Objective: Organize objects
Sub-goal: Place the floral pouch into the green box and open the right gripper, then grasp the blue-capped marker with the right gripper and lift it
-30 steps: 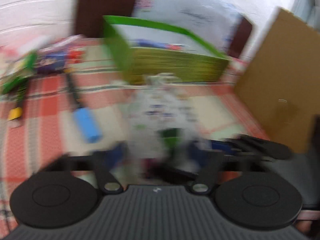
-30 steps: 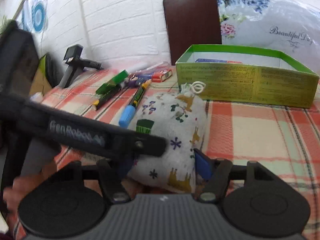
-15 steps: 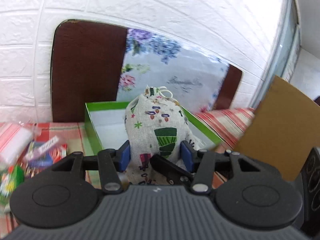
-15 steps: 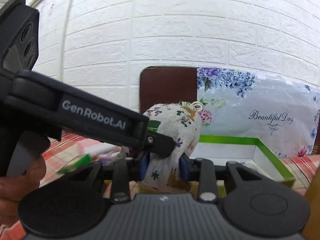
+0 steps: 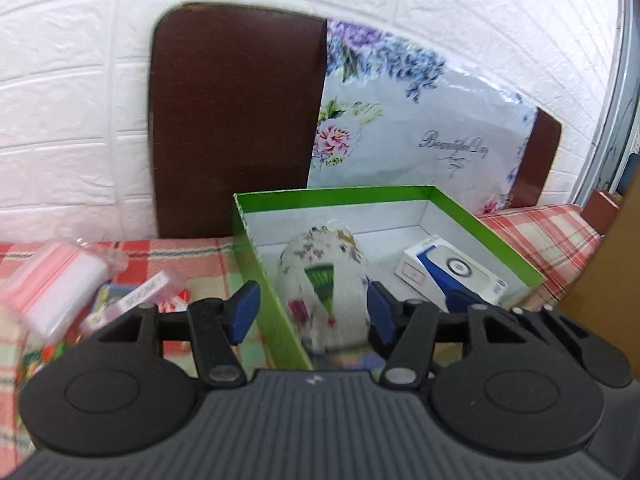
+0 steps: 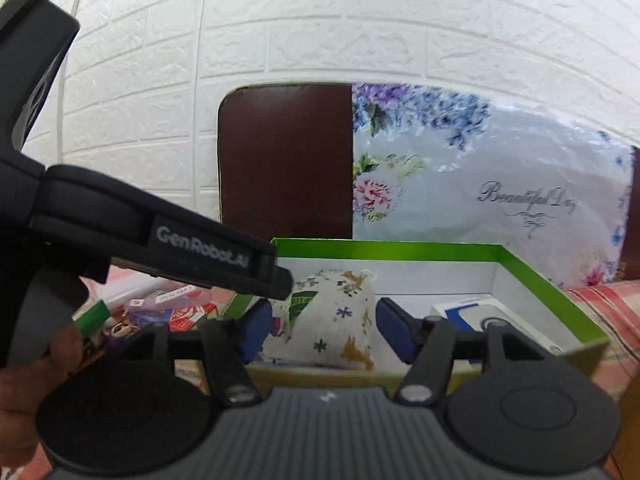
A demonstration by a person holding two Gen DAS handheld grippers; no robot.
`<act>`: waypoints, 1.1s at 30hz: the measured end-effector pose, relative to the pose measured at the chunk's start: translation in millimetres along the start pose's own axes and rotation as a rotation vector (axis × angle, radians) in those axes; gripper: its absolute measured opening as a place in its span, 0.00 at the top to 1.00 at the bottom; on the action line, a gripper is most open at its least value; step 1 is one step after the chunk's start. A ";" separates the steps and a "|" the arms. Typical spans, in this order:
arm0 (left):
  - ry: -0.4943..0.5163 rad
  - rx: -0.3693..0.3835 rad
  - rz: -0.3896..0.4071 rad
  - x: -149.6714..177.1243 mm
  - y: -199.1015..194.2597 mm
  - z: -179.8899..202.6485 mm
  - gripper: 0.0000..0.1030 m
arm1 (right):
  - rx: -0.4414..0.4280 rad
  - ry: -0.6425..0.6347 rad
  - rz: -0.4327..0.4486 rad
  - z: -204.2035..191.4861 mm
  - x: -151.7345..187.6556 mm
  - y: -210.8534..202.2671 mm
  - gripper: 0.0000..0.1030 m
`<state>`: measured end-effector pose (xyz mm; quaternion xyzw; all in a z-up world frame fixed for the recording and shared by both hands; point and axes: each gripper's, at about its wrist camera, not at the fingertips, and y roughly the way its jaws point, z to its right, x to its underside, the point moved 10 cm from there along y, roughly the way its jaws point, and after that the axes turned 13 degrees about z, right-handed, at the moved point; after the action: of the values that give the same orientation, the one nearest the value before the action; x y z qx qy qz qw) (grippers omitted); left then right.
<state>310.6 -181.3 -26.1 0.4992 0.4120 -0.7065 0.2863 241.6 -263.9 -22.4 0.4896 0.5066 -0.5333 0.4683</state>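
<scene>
A printed cloth drawstring pouch (image 5: 324, 280) sits inside the green box (image 5: 256, 248) with white walls, near its left wall, and looks blurred. The jaws of my left gripper (image 5: 313, 314) are opening. Its left pad is outside the box wall, and the pouch lies loose between the pads. In the right wrist view the pouch (image 6: 332, 320) stands in the green box (image 6: 560, 296) between the fingers of my right gripper (image 6: 325, 330), whose jaws are opening with a gap on each side. The left gripper's body (image 6: 160, 240) crosses that view from the left.
A white and blue carton (image 5: 452, 276) lies in the box's right half. Left of the box, small packets, a pink-lidded case (image 5: 56, 280) and a green marker (image 6: 92, 316) lie on the plaid cloth. A brown cardboard sheet (image 5: 616, 264) stands at the right. A dark headboard and a floral bag stand behind.
Both grippers lifted the pouch off the plaid cloth and carried it over the green box. Both pairs of jaws have since widened, and the pouch now sits lower, inside the box.
</scene>
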 end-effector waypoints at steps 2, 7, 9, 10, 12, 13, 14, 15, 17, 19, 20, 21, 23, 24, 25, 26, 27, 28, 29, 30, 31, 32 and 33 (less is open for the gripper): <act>0.021 -0.007 0.015 4.9 -21.6 1.0 0.40 | 0.002 0.018 0.010 -8.0 0.1 -19.6 0.42; 0.080 -0.075 0.002 31.5 -57.6 -7.0 0.40 | -0.023 0.064 -0.047 -26.5 14.0 -52.5 0.42; 0.094 -0.113 -0.011 45.9 -73.2 -15.2 0.33 | -0.043 0.069 -0.088 -35.3 24.3 -60.9 0.42; 0.100 -0.132 -0.017 53.2 -80.4 -20.0 0.33 | -0.055 0.070 -0.112 -40.6 30.1 -64.7 0.42; 0.099 -0.158 -0.037 68.9 -95.0 -31.8 0.33 | -0.085 0.064 -0.157 -52.3 42.9 -72.9 0.42; 0.095 -0.174 -0.049 76.9 -102.6 -39.7 0.33 | -0.102 0.061 -0.177 -59.1 48.7 -78.2 0.42; 0.091 -0.193 -0.056 83.7 -110.4 -48.8 0.33 | -0.120 0.057 -0.198 -65.6 54.5 -80.9 0.42; 0.091 -0.214 -0.064 88.9 -117.0 -58.4 0.33 | -0.134 0.055 -0.213 -71.8 58.7 -83.1 0.42; 0.095 -0.269 -0.072 97.9 -129.6 -82.6 0.33 | -0.166 0.039 -0.233 -85.7 64.5 -85.7 0.42; 0.085 -0.361 -0.090 107.5 -142.3 -115.5 0.33 | -0.195 0.001 -0.241 -101.5 66.9 -85.2 0.42; 0.075 -0.416 -0.106 112.2 -147.0 -134.1 0.32 | -0.209 -0.015 -0.244 -109.2 66.8 -83.3 0.43; 0.067 -0.446 -0.077 110.7 -153.3 -148.3 0.29 | -0.221 -0.027 -0.250 -116.3 66.7 -80.0 0.43; 0.023 -0.493 -0.061 108.7 -162.3 -172.1 0.28 | -0.223 -0.066 -0.269 -127.7 70.4 -67.2 0.46; -0.013 -0.503 -0.058 106.2 -165.3 -180.6 0.29 | -0.213 -0.087 -0.277 -131.4 72.7 -58.9 0.47; -0.035 -0.511 -0.063 104.1 -166.3 -185.5 0.30 | -0.210 -0.100 -0.287 -134.8 74.8 -51.0 0.49; -0.054 -0.512 -0.070 102.4 -167.0 -187.6 0.30 | -0.211 -0.110 -0.300 -137.9 77.6 -43.5 0.58; -0.078 -0.508 -0.077 100.3 -167.1 -187.6 0.30 | -0.219 -0.112 -0.304 -139.5 79.1 -37.7 0.68; -0.110 -0.494 -0.085 98.0 -167.1 -185.8 0.32 | -0.227 -0.116 -0.306 -142.5 78.8 -34.3 0.76; -0.147 -0.462 -0.091 96.2 -166.2 -181.5 0.39 | -0.225 -0.130 -0.309 -143.6 79.0 -32.9 0.81; -0.178 -0.421 -0.096 94.9 -165.5 -174.8 0.43 | -0.224 -0.139 -0.311 -144.8 79.2 -33.7 0.81; -0.203 -0.379 -0.104 92.9 -164.5 -163.6 0.44 | -0.229 -0.128 -0.318 -144.8 80.2 -36.4 0.81; -0.215 -0.344 -0.110 89.8 -160.7 -153.6 0.44 | -0.235 -0.101 -0.328 -143.7 80.5 -39.9 0.81; -0.217 -0.309 -0.117 87.9 -155.3 -140.7 0.44 | -0.241 -0.063 -0.340 -142.2 80.4 -43.9 0.81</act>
<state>220.4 18.6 -85.6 0.3456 0.5106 -0.6998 0.3607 198.1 -120.0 -99.9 0.3204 0.6271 -0.5551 0.4426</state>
